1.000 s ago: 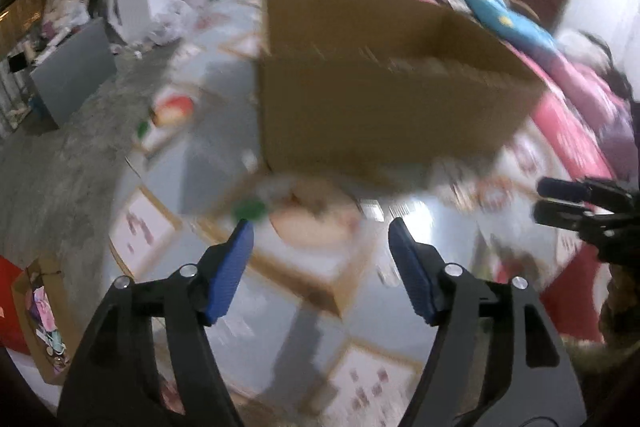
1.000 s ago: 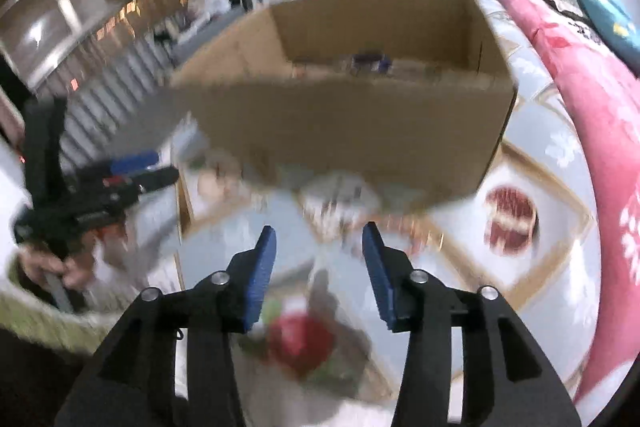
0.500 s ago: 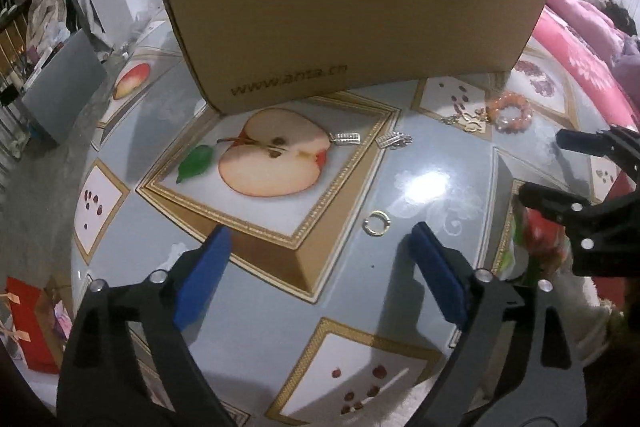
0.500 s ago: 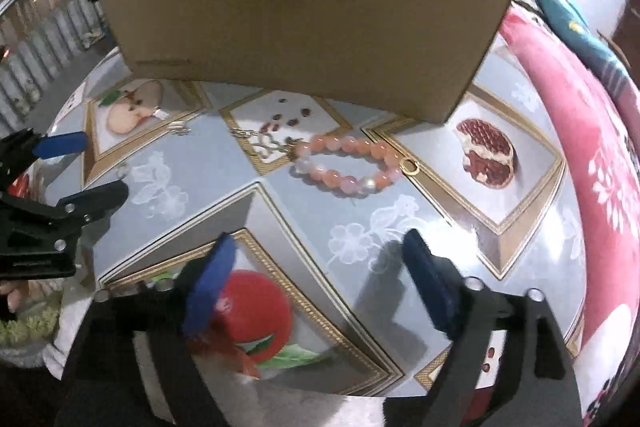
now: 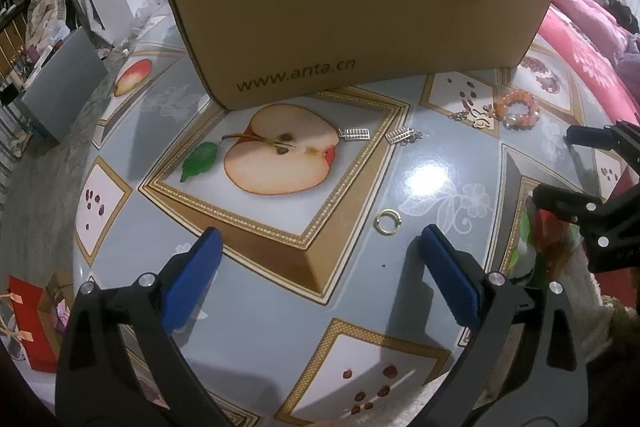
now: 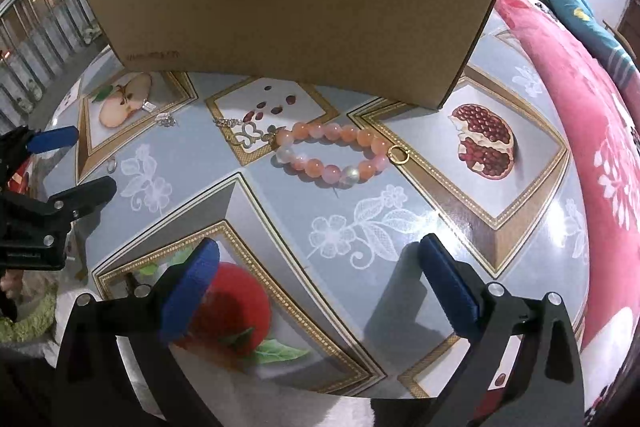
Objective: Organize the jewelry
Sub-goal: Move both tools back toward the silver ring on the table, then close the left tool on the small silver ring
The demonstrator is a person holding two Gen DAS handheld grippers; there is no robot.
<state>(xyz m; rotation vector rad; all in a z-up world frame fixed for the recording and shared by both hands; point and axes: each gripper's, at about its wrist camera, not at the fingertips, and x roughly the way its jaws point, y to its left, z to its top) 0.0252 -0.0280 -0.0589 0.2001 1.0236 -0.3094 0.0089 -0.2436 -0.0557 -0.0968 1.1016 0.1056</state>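
A brown cardboard box (image 5: 352, 7) stands at the back of the fruit-print table; it also shows in the right wrist view (image 6: 292, 7). Jewelry lies loose in front of it. A gold ring (image 5: 387, 221) lies just ahead of my open, empty left gripper (image 5: 320, 279). Two silver clips (image 5: 354, 133) (image 5: 402, 137) lie by the apple print. An orange bead bracelet (image 6: 332, 157) with a gold butterfly chain (image 6: 246, 135) and a second gold ring (image 6: 398, 154) lies ahead of my open, empty right gripper (image 6: 316, 283). The bracelet also shows in the left wrist view (image 5: 516, 109).
The table (image 5: 280, 311) is round with a glossy cloth. A pink quilt (image 6: 580, 115) lies along its right side. Each gripper shows at the side of the other's view: the right one (image 5: 576, 167), the left one (image 6: 68, 163). Floor clutter lies on the left (image 5: 48, 67).
Both grippers have dropped lower and closer to the table and opened wider. The box now stands high in both views, and the jewelry has come into sharp view.
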